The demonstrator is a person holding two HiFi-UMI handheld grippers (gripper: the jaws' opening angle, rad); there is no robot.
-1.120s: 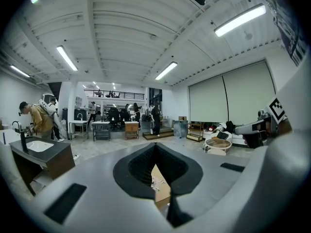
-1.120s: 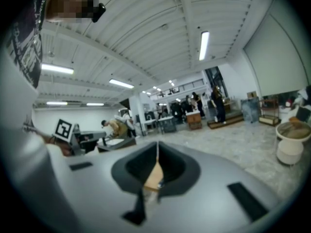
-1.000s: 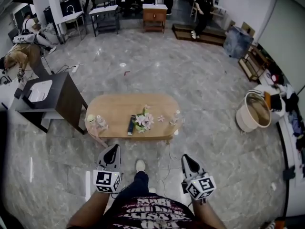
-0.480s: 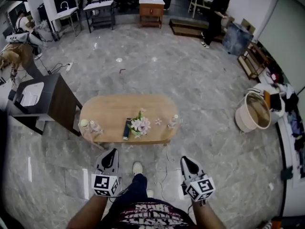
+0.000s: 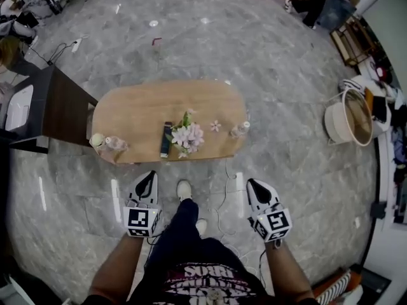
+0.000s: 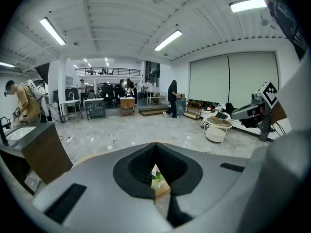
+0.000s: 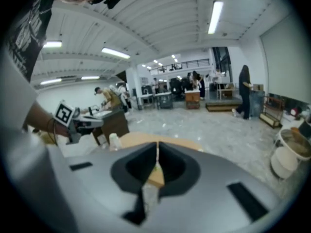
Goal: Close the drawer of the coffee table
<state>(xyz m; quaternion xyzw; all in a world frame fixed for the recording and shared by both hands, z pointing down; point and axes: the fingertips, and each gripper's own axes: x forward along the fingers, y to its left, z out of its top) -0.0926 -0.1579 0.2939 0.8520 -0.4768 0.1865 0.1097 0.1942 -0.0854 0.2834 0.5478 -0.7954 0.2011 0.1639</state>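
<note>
The oval wooden coffee table (image 5: 146, 107) stands just ahead of me in the head view. On its top are a flower bunch (image 5: 186, 134), a dark remote (image 5: 165, 138), bottles (image 5: 109, 146) at the left end and a small bottle (image 5: 240, 129) at the right. From above I cannot make out its drawer. My left gripper (image 5: 147, 176) and right gripper (image 5: 253, 184) hover short of the near edge, both shut and holding nothing. In the left gripper view the shut gripper (image 6: 155, 148) points at the table (image 6: 161, 187). The right gripper (image 7: 157, 147) also faces the table top (image 7: 141, 141).
A dark cabinet with a white sink (image 5: 48, 103) stands left of the table. A round white tub (image 5: 350, 116) sits on the floor at the right. A cable (image 5: 224, 192) runs over the marble floor between the grippers, beside my shoe (image 5: 184, 189). People stand far behind.
I have stepped closer: the table has come nearer and lies more directly below. Both grippers moved forward and down towards its near edge, still shut.
</note>
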